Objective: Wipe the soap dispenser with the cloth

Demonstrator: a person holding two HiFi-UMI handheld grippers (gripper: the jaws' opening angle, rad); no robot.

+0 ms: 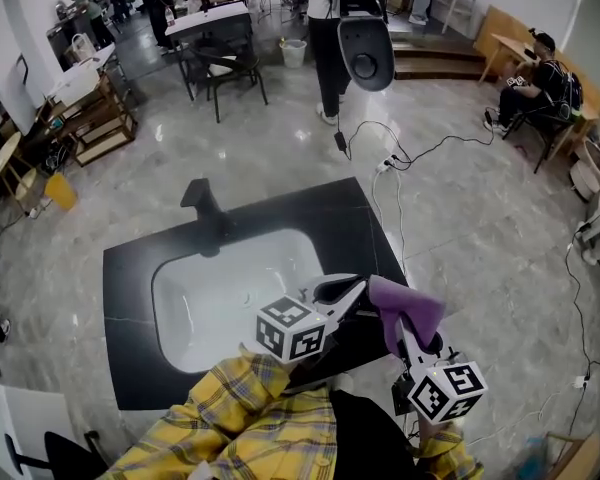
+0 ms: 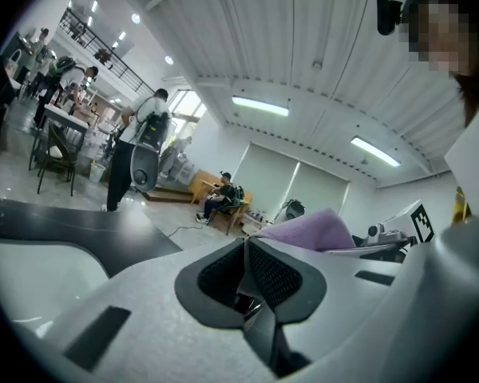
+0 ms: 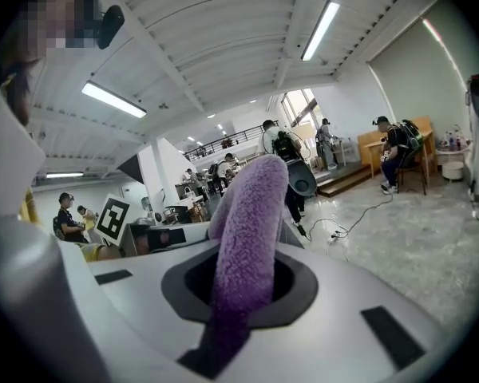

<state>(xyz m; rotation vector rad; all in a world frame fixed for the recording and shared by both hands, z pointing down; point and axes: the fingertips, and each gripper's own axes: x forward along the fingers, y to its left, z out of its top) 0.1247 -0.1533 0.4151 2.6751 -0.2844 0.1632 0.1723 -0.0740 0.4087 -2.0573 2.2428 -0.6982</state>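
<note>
Black counter (image 1: 130, 308) with white basin (image 1: 205, 308) beneath the fingertips, glossy grey floor (image 1: 460, 218) beyond them, left gripper (image 1: 352, 288) closed and empty, right gripper (image 1: 398, 330) clamped on purple cloth (image 1: 405, 303).

Below me I see a black tabletop (image 1: 365, 218) standing on a glossy grey tiled floor (image 1: 480, 238). A white sink (image 1: 215, 293) is set into its middle, and a black tap (image 1: 202, 200) rises at its far edge. A black cable (image 1: 420, 153) trails across the floor just past the far right corner.
</note>
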